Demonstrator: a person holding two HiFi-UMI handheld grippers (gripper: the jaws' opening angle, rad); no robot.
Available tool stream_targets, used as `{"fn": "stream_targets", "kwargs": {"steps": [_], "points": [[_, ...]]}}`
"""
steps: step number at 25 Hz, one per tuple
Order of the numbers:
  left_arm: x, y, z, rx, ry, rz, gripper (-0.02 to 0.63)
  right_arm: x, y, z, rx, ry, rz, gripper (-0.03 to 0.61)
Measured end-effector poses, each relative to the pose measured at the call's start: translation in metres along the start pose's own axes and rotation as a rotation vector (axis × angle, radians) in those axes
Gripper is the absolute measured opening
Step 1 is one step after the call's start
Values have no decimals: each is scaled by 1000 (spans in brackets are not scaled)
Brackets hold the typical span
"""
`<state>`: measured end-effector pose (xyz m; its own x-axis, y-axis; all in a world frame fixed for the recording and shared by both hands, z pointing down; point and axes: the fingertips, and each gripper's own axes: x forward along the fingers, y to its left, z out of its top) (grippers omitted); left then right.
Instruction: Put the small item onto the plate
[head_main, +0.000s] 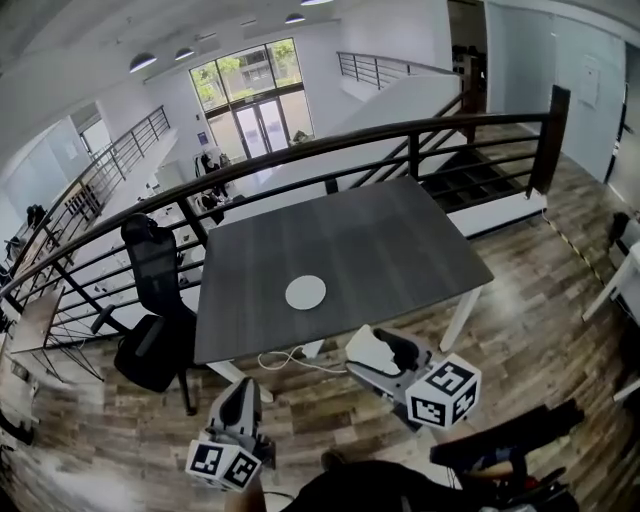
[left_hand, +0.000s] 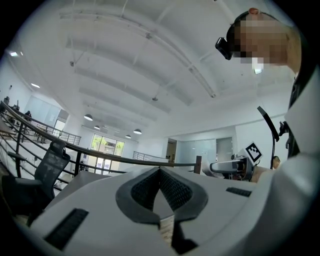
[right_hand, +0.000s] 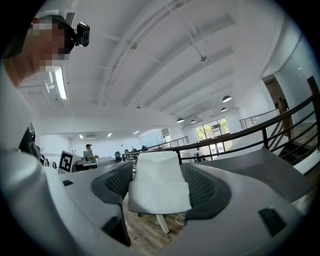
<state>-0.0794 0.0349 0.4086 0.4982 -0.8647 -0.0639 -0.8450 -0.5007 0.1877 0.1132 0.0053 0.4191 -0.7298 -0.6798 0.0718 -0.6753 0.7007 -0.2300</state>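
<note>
A white round plate (head_main: 305, 292) lies near the front edge of the dark grey table (head_main: 400, 240). My right gripper (head_main: 372, 352) is held off the table's front edge, below and right of the plate, and is shut on a small white folded item (right_hand: 159, 182) that fills the space between its dark pads (right_hand: 207, 189). The item (head_main: 368, 349) shows white at the jaw tips in the head view. My left gripper (head_main: 237, 400) hangs lower left, over the wooden floor, shut with its pads (left_hand: 175, 190) meeting and nothing between them.
A black office chair (head_main: 155, 300) stands at the table's left corner. A black railing (head_main: 400, 140) runs behind the table. A white cable (head_main: 290, 358) lies on the floor under the front edge. The other gripper (left_hand: 235, 167) shows at right in the left gripper view.
</note>
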Motion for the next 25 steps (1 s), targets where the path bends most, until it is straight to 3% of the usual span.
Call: {"fn": "stream_targets", "kwargs": {"steps": [10, 14, 25], "points": [[14, 56, -1, -32, 19, -82, 5, 49, 4, 0, -4, 14, -72, 336], [20, 64, 5, -30, 19, -89, 5, 54, 2, 10, -4, 13, -94, 336], [26, 137, -13, -82, 68, -123, 5, 116, 9, -6, 15, 19, -147, 336]]}}
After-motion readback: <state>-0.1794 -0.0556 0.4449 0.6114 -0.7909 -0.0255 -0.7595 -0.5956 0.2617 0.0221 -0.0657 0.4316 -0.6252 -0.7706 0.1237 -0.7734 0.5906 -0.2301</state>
